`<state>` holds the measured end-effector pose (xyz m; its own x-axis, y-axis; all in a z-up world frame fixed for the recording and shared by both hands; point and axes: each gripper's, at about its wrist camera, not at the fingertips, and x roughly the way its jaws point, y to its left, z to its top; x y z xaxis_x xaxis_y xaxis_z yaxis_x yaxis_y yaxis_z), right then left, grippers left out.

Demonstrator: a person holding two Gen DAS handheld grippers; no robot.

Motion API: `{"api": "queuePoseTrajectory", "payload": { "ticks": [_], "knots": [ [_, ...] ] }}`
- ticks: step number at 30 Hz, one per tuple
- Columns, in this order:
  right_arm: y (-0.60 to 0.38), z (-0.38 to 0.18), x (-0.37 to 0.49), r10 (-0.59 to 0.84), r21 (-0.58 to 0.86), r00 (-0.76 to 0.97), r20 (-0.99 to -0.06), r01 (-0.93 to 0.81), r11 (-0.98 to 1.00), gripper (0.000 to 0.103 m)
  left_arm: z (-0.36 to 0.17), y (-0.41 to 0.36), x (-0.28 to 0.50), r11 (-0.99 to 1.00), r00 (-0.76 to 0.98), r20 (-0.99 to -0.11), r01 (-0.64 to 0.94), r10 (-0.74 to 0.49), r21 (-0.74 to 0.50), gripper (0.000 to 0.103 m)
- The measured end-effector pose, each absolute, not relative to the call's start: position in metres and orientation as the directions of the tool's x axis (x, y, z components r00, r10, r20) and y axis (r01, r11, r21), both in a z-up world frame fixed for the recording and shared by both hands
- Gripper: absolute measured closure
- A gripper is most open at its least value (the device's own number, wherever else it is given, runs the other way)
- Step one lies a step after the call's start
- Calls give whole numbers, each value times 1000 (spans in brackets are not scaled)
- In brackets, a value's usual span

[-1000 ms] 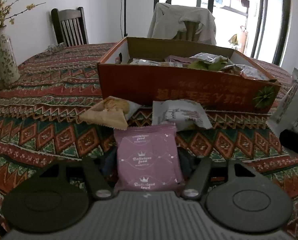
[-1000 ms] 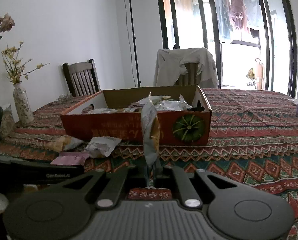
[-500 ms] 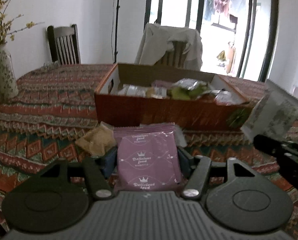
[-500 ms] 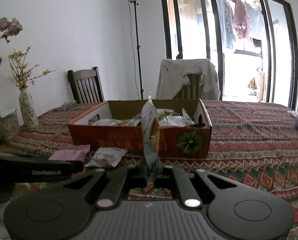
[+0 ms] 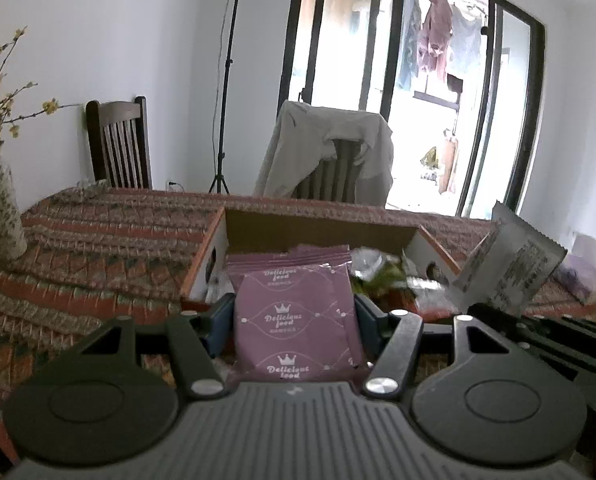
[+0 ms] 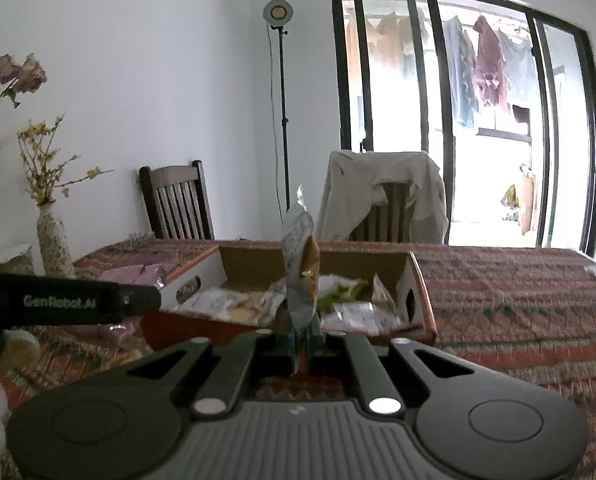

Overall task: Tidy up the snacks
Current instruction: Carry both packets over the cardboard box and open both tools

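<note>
A purple "Delicious food" packet [image 5: 292, 280] stands upright between the blue pads of my left gripper [image 5: 294, 314], which is shut on its sides. It hangs in front of the open cardboard snack box [image 5: 318, 236]. My right gripper [image 6: 298, 346] is shut on a silver and gold packet [image 6: 300, 264], seen edge-on above the box [image 6: 418, 284]. The same silver packet [image 5: 510, 272] shows at the right of the left wrist view. A finger [image 6: 78, 302] of the left gripper crosses the left of the right wrist view. Several wrapped snacks [image 6: 350, 312] lie in the box.
The patterned tablecloth [image 6: 518, 292] covers the table. A vase with yellow flowers [image 5: 0, 208] stands at the left edge. Two chairs [image 6: 176, 204] stand behind the table, one draped with a jacket [image 6: 382, 196], beside a lamp stand [image 6: 284, 120]. A loose snack [image 6: 16, 346] lies lower left.
Both grippers have risen with their packets still held. The box now sits lower in both views, and the loose snacks in front of it have dropped out of the left wrist view.
</note>
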<state>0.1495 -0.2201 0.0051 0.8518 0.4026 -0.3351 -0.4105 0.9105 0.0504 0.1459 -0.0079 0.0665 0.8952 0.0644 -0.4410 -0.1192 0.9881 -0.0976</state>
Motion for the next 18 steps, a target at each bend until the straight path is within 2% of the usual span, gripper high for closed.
{"api": "queuePoseTrajectory", "payload": {
  "ticks": [11,18],
  "knots": [
    [-197,24,214,405,30,861,-306,-417,908,98,83,12,214,984,910,-408,-132,73,-118,40],
    [-179,17,252,407,40,856,-318,-417,908,98,74,24,254,978,904,-421,-144,68,-151,40]
  ]
}}
